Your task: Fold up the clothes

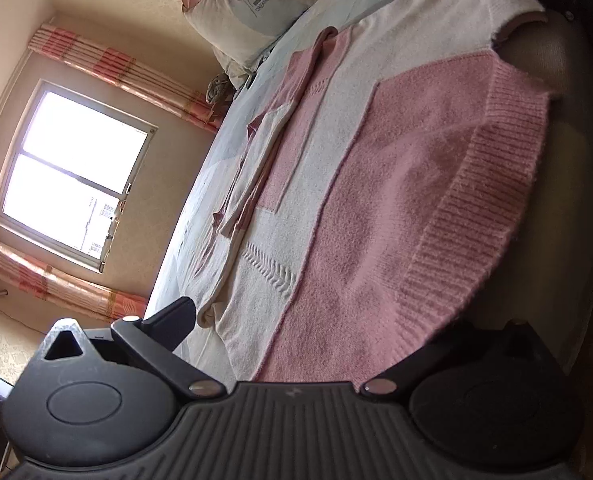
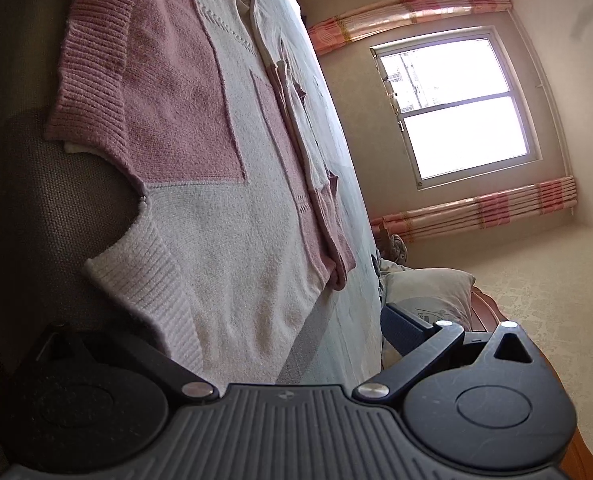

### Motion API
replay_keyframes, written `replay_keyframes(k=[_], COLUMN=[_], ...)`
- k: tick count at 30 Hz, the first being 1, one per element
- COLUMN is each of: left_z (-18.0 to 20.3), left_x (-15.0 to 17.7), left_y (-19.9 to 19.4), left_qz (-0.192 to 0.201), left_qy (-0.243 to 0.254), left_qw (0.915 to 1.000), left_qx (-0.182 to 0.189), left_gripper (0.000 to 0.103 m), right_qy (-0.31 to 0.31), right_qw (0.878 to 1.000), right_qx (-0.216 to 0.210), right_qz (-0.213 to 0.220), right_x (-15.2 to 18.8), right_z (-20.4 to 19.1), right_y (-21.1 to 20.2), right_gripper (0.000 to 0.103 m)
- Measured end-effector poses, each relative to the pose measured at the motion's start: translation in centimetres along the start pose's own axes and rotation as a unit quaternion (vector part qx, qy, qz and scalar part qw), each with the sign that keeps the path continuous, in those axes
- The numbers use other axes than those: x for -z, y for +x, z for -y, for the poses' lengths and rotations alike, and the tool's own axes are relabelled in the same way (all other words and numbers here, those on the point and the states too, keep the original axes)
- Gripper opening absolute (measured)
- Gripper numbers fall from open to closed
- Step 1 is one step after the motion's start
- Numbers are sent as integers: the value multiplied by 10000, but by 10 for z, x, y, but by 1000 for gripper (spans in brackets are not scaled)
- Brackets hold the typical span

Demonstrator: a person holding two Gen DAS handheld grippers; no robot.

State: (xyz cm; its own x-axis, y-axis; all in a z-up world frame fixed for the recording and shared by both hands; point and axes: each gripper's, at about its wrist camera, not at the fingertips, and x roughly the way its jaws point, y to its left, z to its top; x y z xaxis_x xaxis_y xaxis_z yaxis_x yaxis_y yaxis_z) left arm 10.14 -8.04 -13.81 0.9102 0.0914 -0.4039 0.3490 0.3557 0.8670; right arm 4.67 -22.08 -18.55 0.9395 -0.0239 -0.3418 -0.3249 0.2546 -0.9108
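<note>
Left wrist: tilted left gripper [image 1: 316, 320], jaws spread, over sweater [image 1: 396, 184]

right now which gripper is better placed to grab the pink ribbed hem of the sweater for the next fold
Left, probably. The left gripper sits open right at the pink ribbed hem. The right gripper, also open, is over the sweater's white ribbed edge, with the pink hem farther off.

One pink-and-white knit sweater [image 1: 376, 200] [image 2: 200, 184] on one bed [image 1: 200, 184] [image 2: 348, 216]. One pillow [image 1: 252, 4] [image 2: 428, 292]. One window [image 1: 72, 176] [image 2: 456, 100], two striped curtains [image 1: 116, 68] [image 2: 408, 12]. Two grippers [image 1: 320, 328] [image 2: 256, 336].
</note>
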Motion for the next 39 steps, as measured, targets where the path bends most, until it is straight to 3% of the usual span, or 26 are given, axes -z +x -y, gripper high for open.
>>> replay_keyframes(k=[4,16,25,31,36,39], left_z=[3,1,7,6,7,10], left_x=[10,9,13,13,15,17], left_y=[4,16,19,27,25,20], left_qz=[65,39,226,92,103,85], left_qy=[452,693,1335,1279,1157,1008], left_qw=[9988,9976,9906,9916,9932,9948], left_qx=[-157,-87,-187,-182,-41,144], left_gripper=[103,103,102,102,88,64], right_qy=[-169,-502,-627,-732,-885,-645], right_qw=[9998,9987,9976,9971,9958,9978], right_qx=[-9,-50,-211,-116,99,-5], right_qz=[60,123,210,188,216,169], right_x=[2,17,24,24,22,23], right_z=[-2,-4,1,-1,-13,-9], right_y=[-1,-4,-5,-5,-10,-10], right_gripper=[103,103,103,103,102,99])
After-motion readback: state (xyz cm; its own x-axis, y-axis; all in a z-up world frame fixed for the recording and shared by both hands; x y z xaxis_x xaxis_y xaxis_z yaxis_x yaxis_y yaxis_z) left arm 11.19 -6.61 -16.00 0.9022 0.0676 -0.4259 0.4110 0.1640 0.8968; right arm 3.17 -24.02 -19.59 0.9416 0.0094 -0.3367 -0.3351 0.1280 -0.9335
